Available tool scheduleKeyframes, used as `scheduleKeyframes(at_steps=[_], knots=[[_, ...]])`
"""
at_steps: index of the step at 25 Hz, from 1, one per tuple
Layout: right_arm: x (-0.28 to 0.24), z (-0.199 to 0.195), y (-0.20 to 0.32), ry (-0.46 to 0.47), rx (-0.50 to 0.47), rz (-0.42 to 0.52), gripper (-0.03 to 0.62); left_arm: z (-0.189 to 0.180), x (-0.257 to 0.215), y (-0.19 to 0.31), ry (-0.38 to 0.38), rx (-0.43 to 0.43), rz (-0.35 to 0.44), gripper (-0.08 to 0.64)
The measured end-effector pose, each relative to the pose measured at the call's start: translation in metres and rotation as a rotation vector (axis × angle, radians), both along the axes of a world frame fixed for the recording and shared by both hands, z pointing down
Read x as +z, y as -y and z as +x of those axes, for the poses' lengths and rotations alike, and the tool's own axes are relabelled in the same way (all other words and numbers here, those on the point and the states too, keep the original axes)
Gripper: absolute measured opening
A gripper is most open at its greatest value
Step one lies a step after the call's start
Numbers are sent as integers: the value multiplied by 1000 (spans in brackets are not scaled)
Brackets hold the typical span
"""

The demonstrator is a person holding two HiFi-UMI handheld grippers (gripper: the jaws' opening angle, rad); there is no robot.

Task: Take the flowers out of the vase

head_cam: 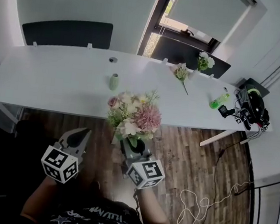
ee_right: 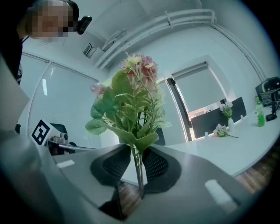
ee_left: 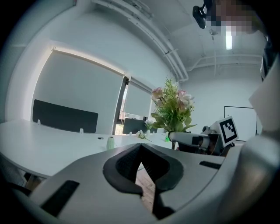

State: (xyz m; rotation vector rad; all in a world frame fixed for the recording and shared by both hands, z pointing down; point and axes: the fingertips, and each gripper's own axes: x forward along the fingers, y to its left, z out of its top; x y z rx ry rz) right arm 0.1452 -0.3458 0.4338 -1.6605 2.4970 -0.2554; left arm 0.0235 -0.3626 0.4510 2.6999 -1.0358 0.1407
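Between the clamped jaws of the right gripper (ee_right: 136, 161) the flowers (head_cam: 134, 114) stand upright, vase (head_cam: 114, 81) at eleven o'clock, left gripper (head_cam: 80, 136) closed, empty, at nine.

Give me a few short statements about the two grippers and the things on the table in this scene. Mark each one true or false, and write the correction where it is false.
1. The right gripper is closed on the stems of a bouquet. True.
2. The left gripper holds the small green vase. False: the vase stands on the white table with no flowers in it, and the left gripper is shut with nothing between its jaws.
3. A loose bunch of flowers lies on the table. True.
4. The green bottle lies on the wooden floor. False: it is on the table, near the table's right end in the head view.
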Motion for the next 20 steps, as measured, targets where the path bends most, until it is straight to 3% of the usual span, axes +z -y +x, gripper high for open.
scheduleKeyframes(at_steps=[9, 15, 20], knots=[[-9, 45, -62, -5, -35, 26, 81, 53, -5, -64, 0, -13, 7, 8], [-17, 87, -171, 17, -93, 46, 81, 95, -20, -179, 6, -75, 37, 8], [-6, 86, -166, 18, -121, 35, 80, 96, -14, -179, 0, -101, 34, 8]])
